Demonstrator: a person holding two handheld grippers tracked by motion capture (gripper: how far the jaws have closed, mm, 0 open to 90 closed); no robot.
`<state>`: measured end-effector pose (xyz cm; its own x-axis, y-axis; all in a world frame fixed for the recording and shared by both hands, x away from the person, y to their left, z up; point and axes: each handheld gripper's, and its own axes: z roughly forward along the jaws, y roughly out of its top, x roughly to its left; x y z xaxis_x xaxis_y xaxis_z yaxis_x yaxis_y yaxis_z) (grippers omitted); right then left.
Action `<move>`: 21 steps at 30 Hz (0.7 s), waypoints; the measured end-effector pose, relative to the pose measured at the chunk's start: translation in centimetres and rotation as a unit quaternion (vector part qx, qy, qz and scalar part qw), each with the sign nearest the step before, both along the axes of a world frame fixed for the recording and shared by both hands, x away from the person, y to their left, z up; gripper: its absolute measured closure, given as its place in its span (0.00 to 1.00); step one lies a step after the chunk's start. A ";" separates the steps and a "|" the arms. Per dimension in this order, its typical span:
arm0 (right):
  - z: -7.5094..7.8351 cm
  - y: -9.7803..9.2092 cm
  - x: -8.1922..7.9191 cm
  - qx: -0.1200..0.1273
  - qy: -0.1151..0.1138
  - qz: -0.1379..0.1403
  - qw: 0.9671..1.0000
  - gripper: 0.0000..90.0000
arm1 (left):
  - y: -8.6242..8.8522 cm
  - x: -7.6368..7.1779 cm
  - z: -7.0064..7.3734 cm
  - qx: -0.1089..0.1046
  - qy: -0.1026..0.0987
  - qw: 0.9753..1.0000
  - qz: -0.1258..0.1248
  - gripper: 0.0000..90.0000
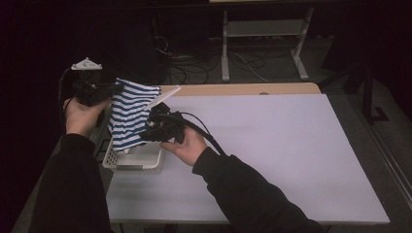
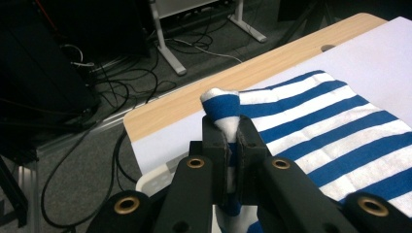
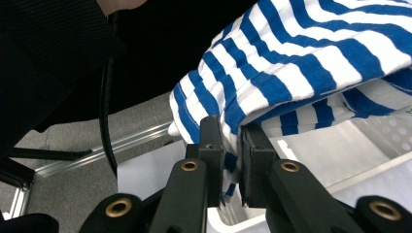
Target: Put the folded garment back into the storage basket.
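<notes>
There is one striped cloth [image 1: 127, 116], blue and white, and one white basket [image 1: 134, 161]. There are two grippers. The left gripper [image 2: 232, 141] pinches a top corner of the cloth tight. The right gripper [image 3: 232, 141] pinches a lower edge. The cloth hangs between them, over the basket on the bench [image 1: 272, 145]. Its bottom end dips into the basket.

striped cloth [image 1: 127, 115], perforated plastic basket [image 1: 138, 162]
</notes>
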<state>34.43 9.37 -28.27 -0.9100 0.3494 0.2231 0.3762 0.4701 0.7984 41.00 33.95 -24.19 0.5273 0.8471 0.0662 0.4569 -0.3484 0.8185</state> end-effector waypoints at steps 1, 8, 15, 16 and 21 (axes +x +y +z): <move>-0.2 0.2 0.1 -0.003 -0.005 0.001 1.000 0.89 | 0.1 0.0 -0.1 -0.001 0.000 1.000 0.001 0.94; -1.0 1.2 0.1 -0.009 -0.006 0.004 1.000 0.89 | 1.1 0.0 -1.2 -0.019 0.004 1.000 0.009 0.94; -1.8 2.1 0.3 -0.011 0.000 0.008 1.000 0.89 | 1.7 0.3 -2.3 -0.030 0.014 0.999 0.015 0.94; -1.9 2.2 0.3 -0.012 0.002 0.006 1.000 0.89 | 1.7 0.3 -2.4 -0.027 0.015 0.999 0.014 0.94; -2.6 2.6 0.4 -0.013 0.004 0.008 1.000 0.89 | 1.8 0.6 -3.4 -0.025 0.018 0.999 0.012 0.94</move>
<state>34.88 11.98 -30.87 -0.9141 0.3402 0.2207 0.3739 0.4966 0.7833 41.56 35.71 -27.56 0.5084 0.8611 0.0056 0.4939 -0.2969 0.8173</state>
